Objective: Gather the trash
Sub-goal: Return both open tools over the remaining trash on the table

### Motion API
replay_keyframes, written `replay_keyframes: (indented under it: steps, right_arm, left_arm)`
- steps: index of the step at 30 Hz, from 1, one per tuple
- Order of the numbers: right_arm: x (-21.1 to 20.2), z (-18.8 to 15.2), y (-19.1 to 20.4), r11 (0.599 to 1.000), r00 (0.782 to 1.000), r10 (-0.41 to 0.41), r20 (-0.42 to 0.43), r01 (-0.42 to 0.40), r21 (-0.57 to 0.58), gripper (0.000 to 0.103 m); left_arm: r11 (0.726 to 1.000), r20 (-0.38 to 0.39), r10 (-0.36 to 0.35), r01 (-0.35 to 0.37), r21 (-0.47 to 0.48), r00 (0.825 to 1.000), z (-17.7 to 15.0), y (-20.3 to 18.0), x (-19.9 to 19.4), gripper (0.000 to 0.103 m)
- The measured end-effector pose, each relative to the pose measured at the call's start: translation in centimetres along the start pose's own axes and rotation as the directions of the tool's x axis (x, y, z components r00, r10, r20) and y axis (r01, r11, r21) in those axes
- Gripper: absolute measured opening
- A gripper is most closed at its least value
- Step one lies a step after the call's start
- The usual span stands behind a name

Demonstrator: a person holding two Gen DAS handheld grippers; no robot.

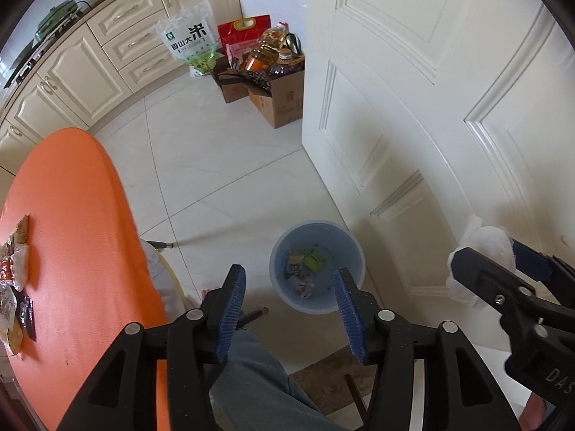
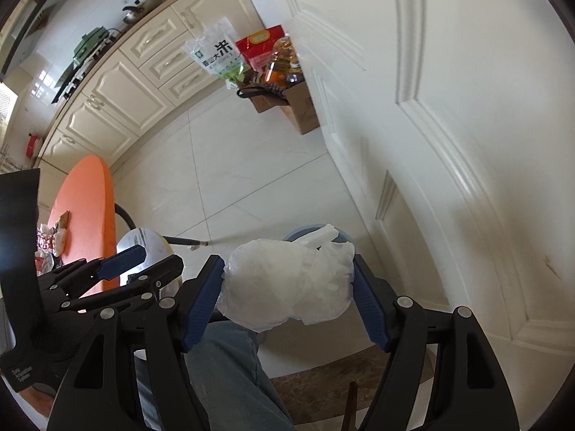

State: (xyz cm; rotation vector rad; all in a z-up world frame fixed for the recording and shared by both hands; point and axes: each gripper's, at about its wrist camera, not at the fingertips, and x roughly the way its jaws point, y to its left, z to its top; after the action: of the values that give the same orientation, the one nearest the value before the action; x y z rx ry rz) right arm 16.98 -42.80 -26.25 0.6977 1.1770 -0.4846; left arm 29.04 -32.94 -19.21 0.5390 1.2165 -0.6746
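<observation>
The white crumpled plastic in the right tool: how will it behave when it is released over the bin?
The white crumpled plastic looks thin and wrinkled, so it is probably very light and floppy. It bulges between the right tool pads, so it may spring open. It could drift and miss the blue bin.

Bystander objects, located relative to the white panelled door (image 1: 413,82). At the door's far edge, against the corner, stands an open cardboard box (image 1: 278,102) holding a bottle of cooking oil (image 1: 267,45). Just beyond the box, away from the door, lean a red bag (image 1: 237,34) and a clear rice bag (image 1: 192,37) with green print. Further from the door runs a row of cream cabinets (image 1: 93,57), bearing a green appliance (image 1: 57,16) on the counter. White floor tiles (image 1: 222,165) extend from the door's foot.
</observation>
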Motion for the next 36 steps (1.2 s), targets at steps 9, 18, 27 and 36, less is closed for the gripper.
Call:
replay_keyframes:
  steps: [9,18,27,36]
  right_arm:
    - [0.8,-0.6,2.0,0.999,0.998,-0.029,-0.050,0.027,-0.042,0.080]
    - [0.1,-0.7,1.8,0.999,0.998,-0.040,-0.046,0.040,-0.016,0.081]
    - [-2.3,-1.4,2.2,0.998,0.998,-0.059,-0.002,0.059,-0.027,0.082]
    - [-5.4,-3.2,4.2,0.995,0.996,-0.068,0.055,0.071,-0.066,0.082]
  left_arm:
    - [1.000,0.022,0.004,-0.004,-0.010,1.000,-1.6,0.8,-1.2,0.051]
    - [1.000,0.021,-0.012,0.012,-0.014,1.000,-2.3,1.5,-2.1,0.051]
    - [1.000,0.042,-0.013,0.014,-0.024,0.999,-3.8,2.6,-4.6,0.051]
    - [0.999,0.096,-0.014,0.017,-0.029,0.995,-6.6,2.8,-8.4,0.051]
